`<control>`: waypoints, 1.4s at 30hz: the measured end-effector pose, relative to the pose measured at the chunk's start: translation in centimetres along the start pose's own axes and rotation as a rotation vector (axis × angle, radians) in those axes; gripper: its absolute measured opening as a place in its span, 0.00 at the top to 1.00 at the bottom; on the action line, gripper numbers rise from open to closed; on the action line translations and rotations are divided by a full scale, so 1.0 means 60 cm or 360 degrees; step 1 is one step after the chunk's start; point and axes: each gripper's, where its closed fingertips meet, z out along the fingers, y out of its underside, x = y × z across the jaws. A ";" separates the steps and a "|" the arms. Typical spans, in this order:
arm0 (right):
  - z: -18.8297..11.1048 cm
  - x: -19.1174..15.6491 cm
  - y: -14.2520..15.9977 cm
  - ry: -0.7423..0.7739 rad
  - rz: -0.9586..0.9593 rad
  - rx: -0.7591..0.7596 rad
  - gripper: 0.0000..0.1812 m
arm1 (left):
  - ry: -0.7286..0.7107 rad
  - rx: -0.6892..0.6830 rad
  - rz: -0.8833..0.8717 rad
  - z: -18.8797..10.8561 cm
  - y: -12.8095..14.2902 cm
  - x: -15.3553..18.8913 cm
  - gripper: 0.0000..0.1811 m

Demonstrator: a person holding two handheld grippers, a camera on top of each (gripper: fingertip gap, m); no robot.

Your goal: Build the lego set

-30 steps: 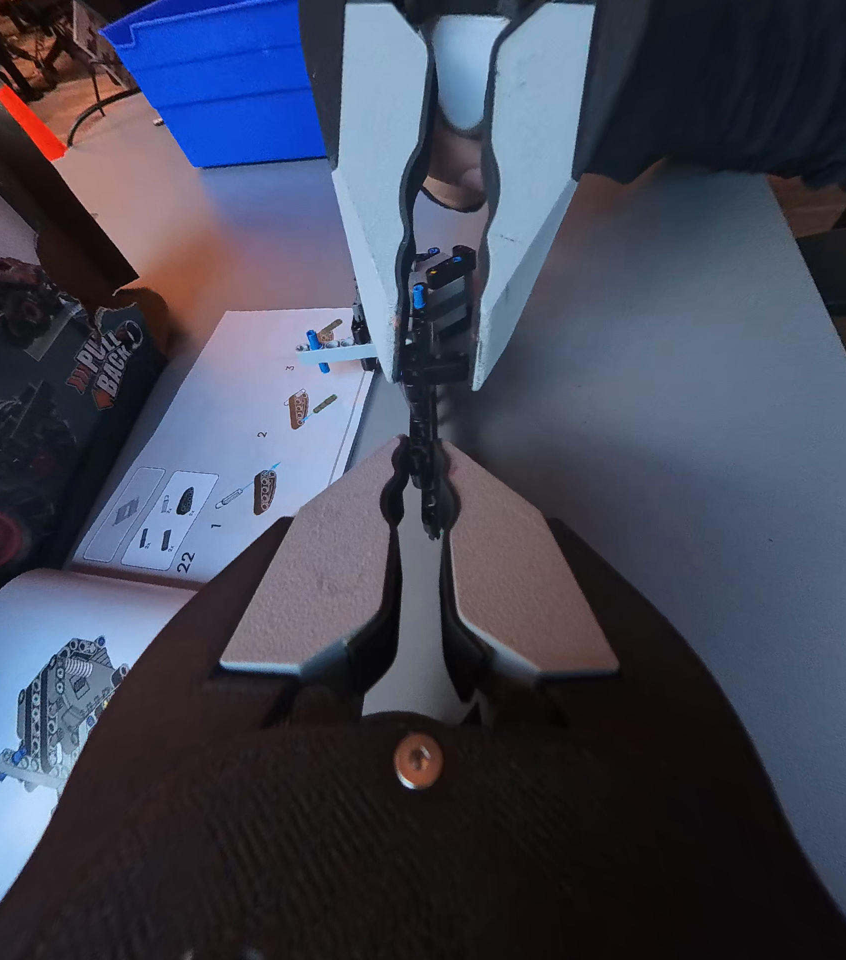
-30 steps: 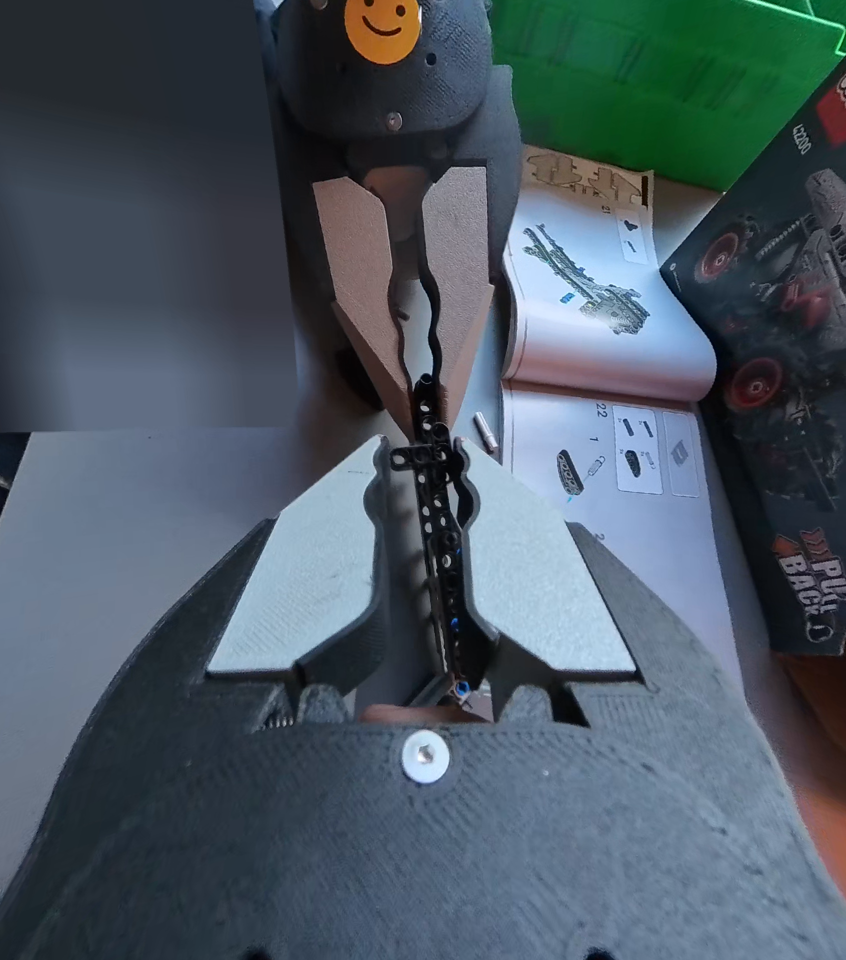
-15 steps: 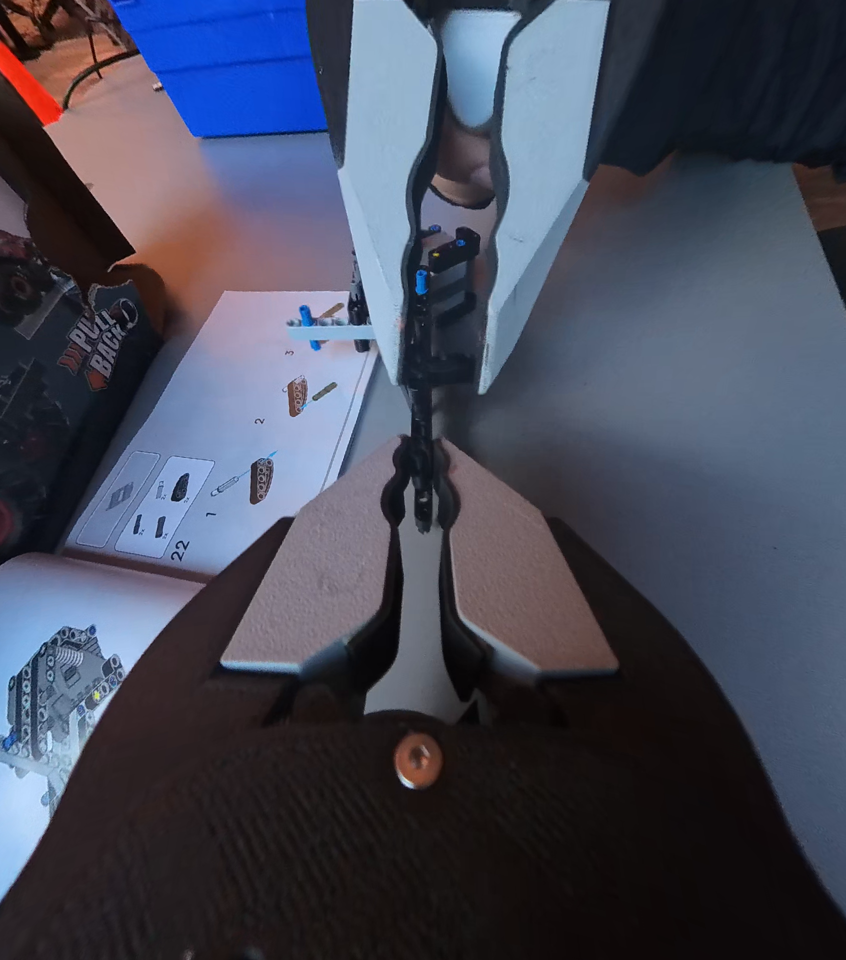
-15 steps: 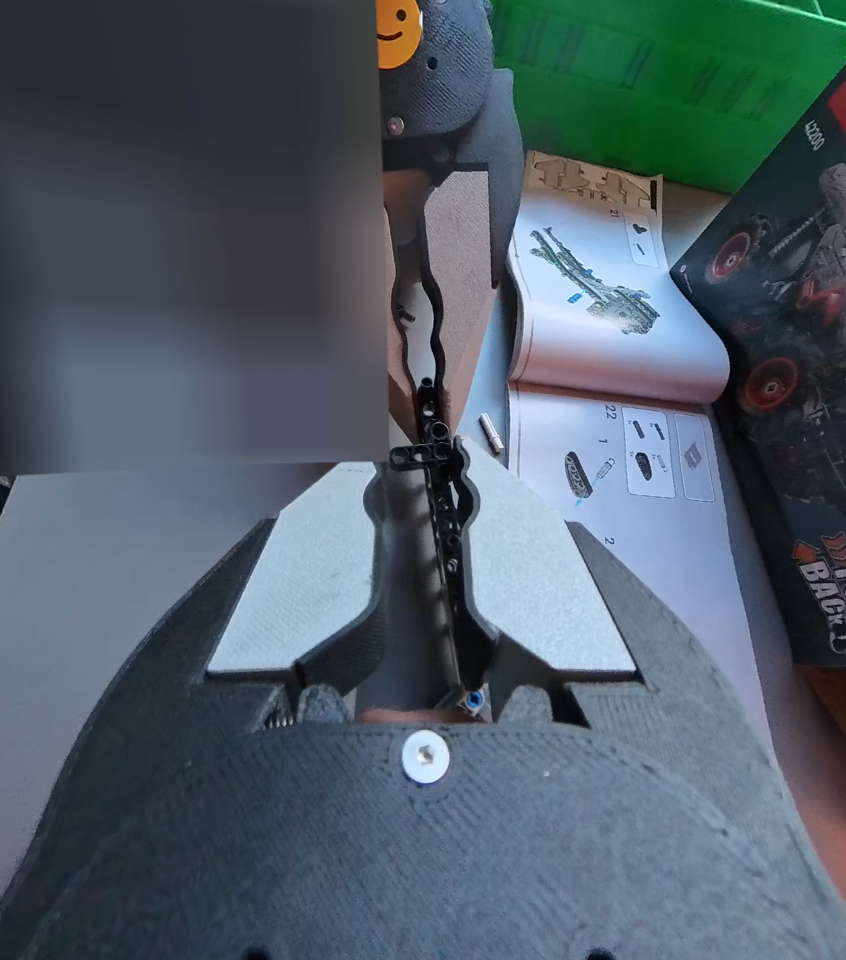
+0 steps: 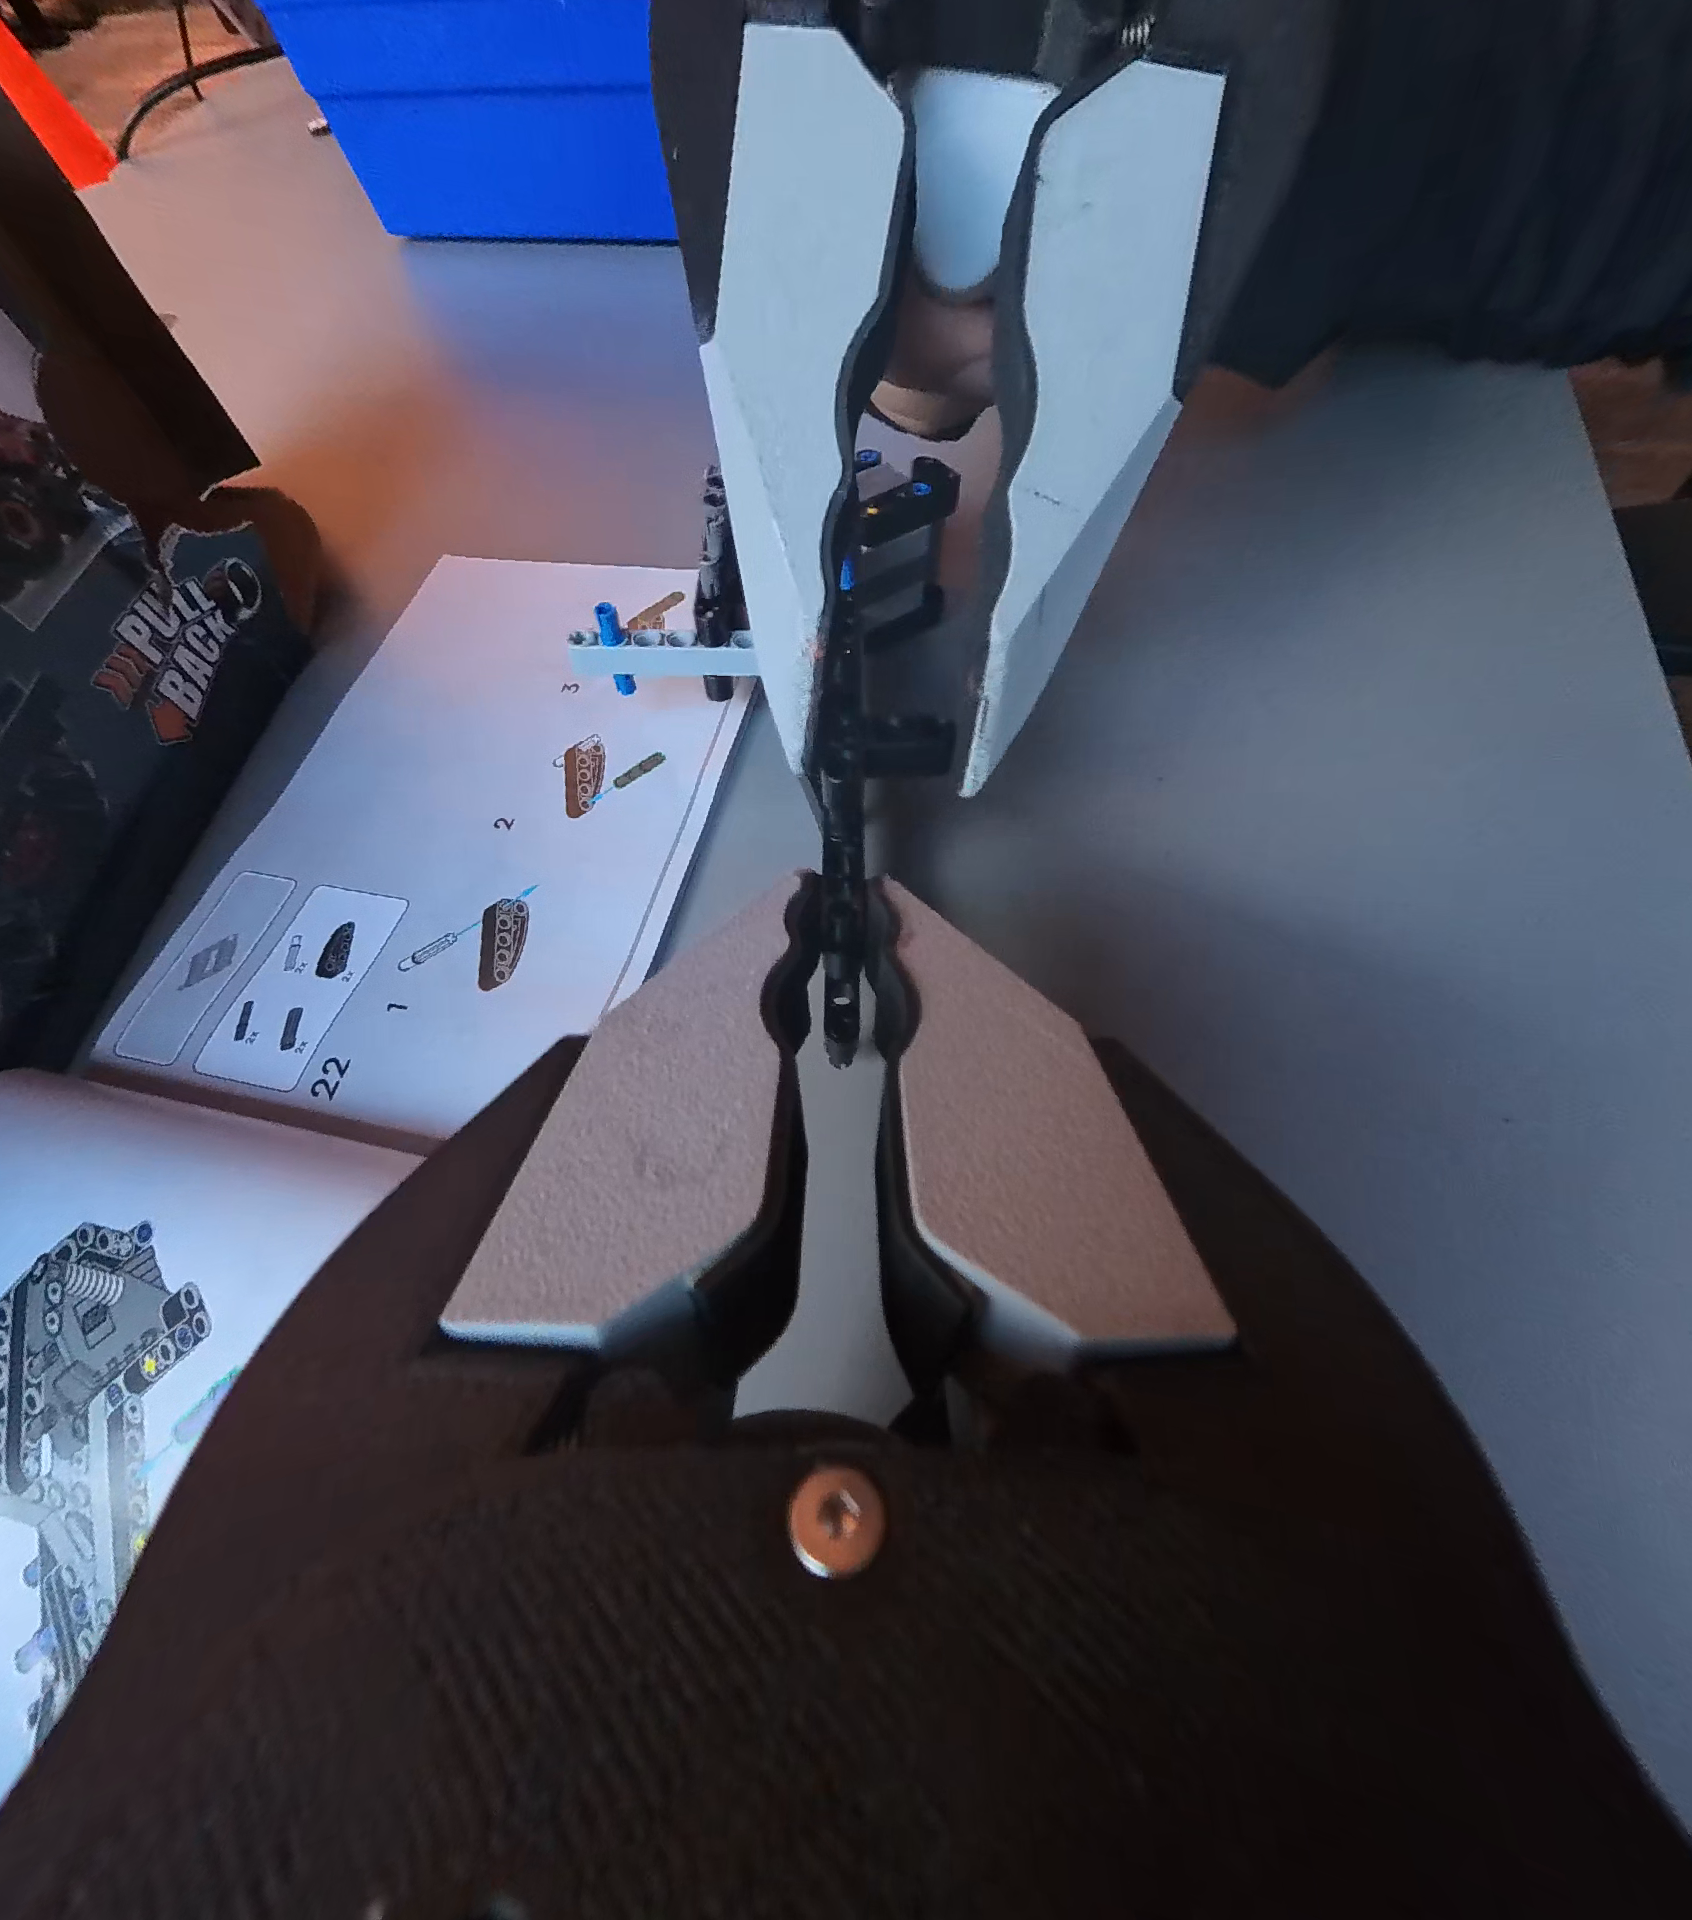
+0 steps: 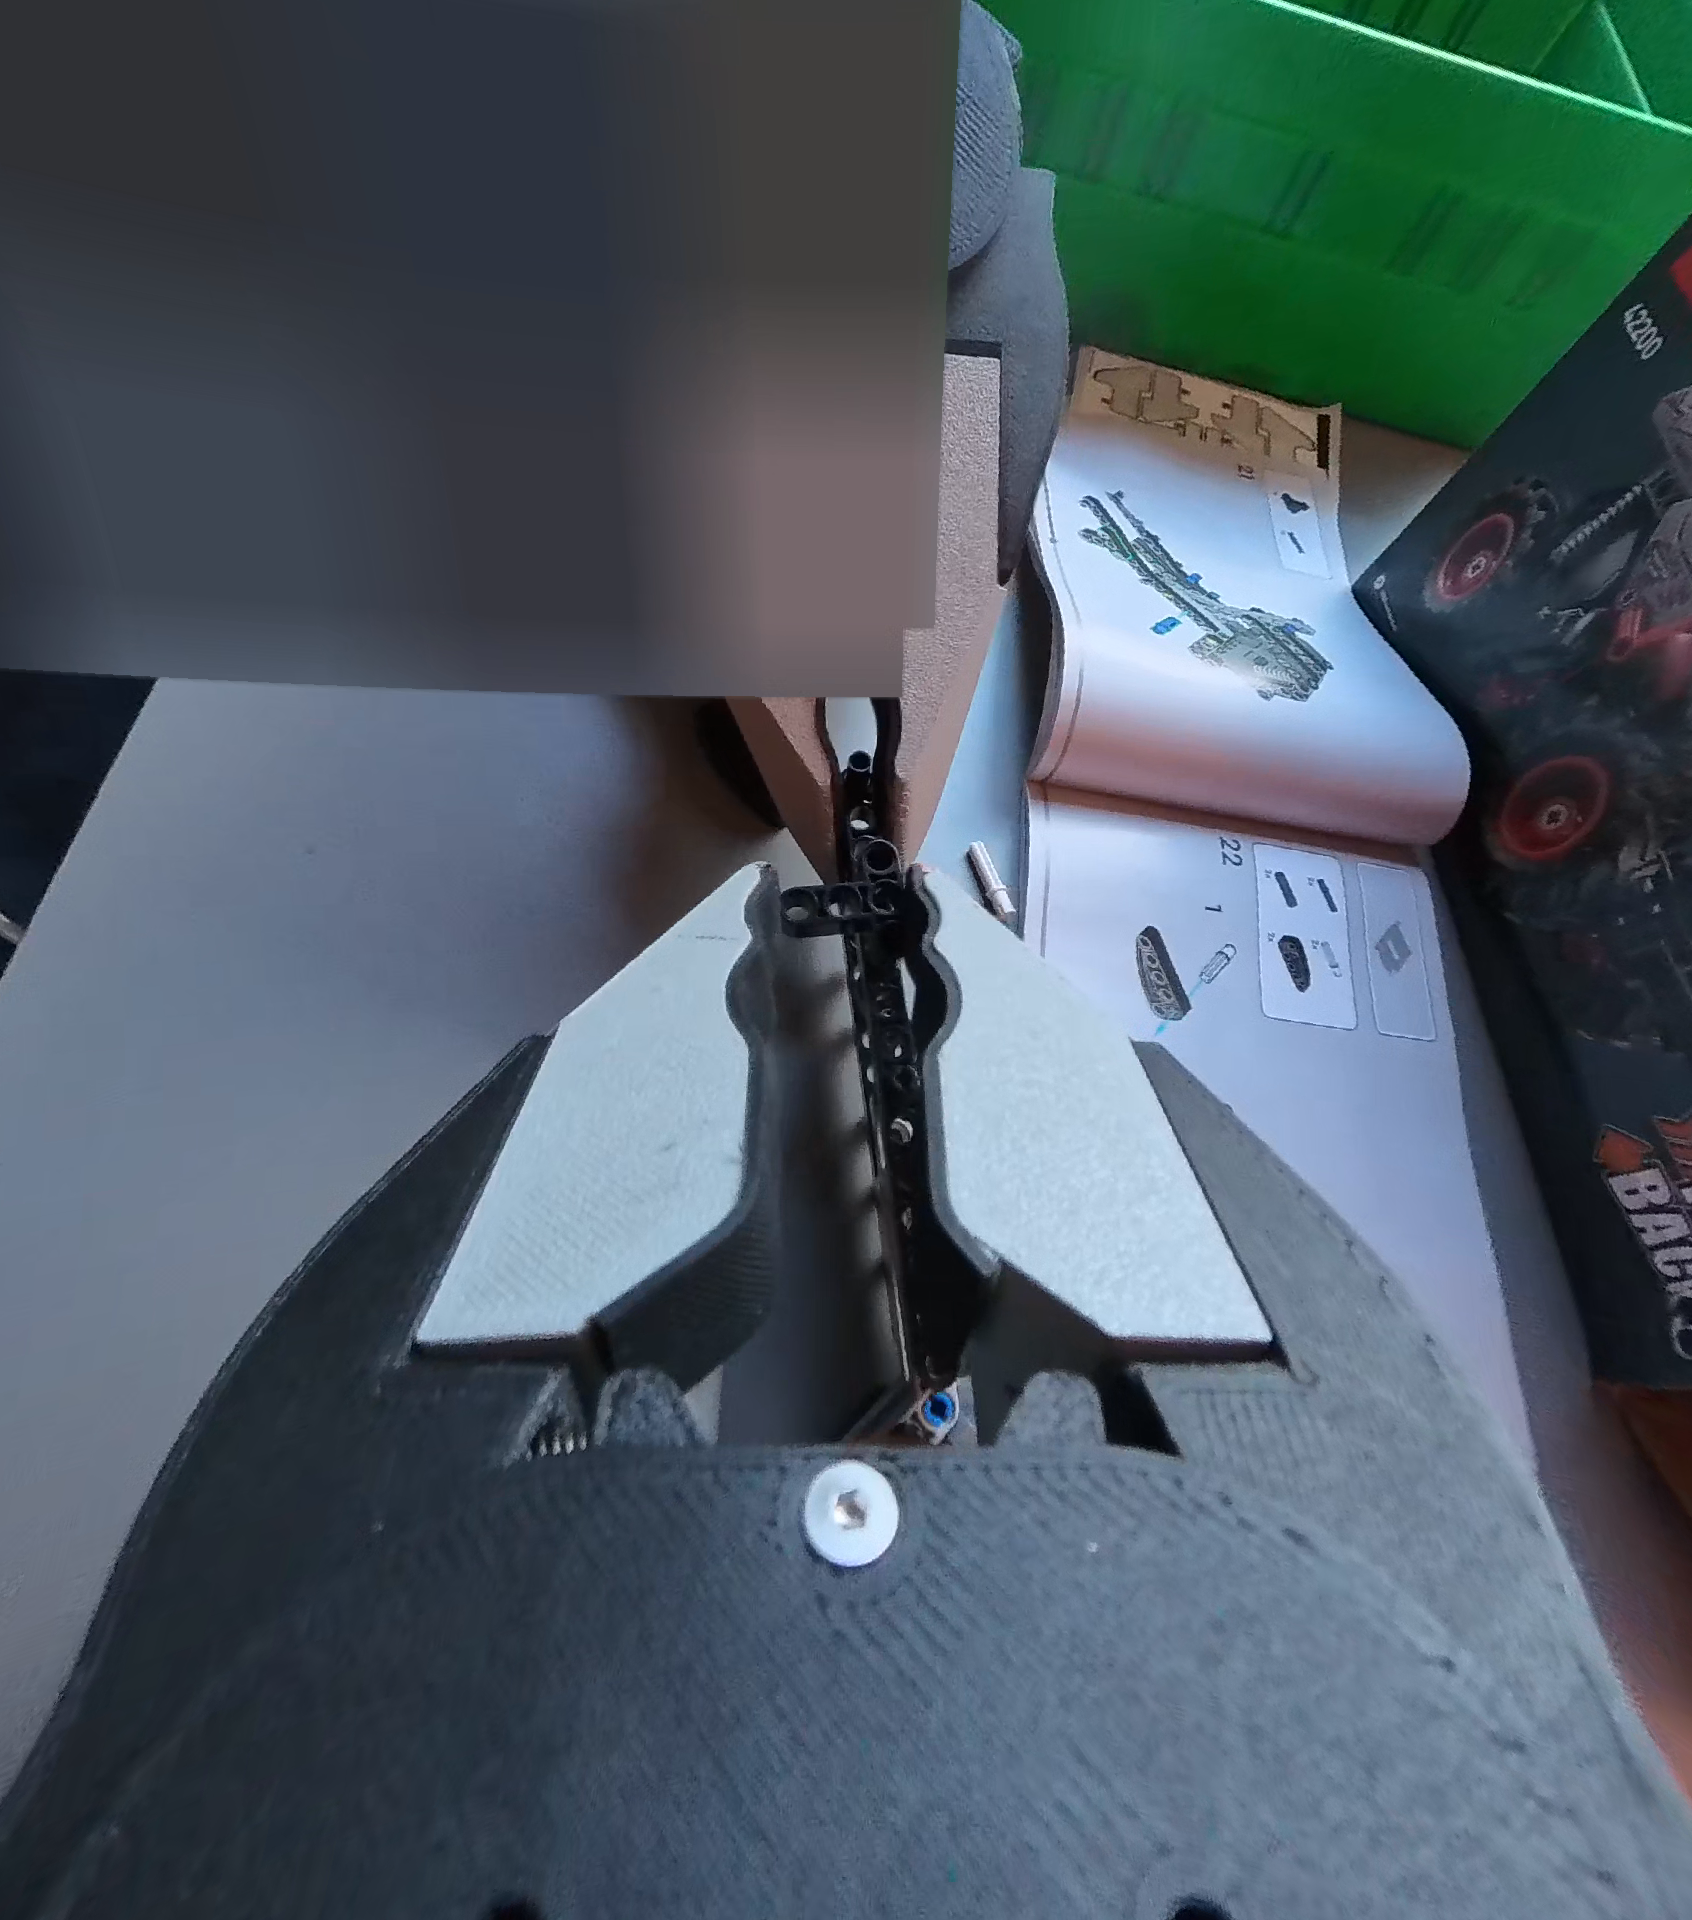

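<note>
Above the bench [image 5: 1341, 935], the black beam assembly [image 5: 847, 831] is pinched by both hand-held grippers, left [image 5: 844, 935] and right [image 6: 847, 914], and could be snapped apart by twisting.

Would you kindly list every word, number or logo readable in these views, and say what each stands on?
I do not copy writing out; here is what bears it.
Set box: a red logo patch, a number and large slanted lettering, all readable.
Instruction booklet: step and page numbers are readable; the part counts are too small.
Black lego assembly, green bin, blue bin: none seen.
</note>
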 end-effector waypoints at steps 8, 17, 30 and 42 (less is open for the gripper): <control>0.002 0.001 0.001 -0.0056 0.0054 0.0002 0.88 | -0.0006 -0.0016 -0.0018 0.000 0.002 -0.001 0.98; 0.003 0.001 0.006 0.0043 -0.0084 -0.0115 0.88 | -0.0015 -0.0026 -0.0009 0.002 0.003 -0.001 0.98; 0.000 -0.001 0.003 -0.0105 0.0129 -0.0079 0.88 | -0.0031 -0.0030 -0.0007 0.002 0.001 0.000 0.98; 0.006 0.006 0.000 -0.0074 0.0331 -0.0003 0.88 | 0.0024 -0.0041 -0.0156 0.002 0.008 -0.002 0.98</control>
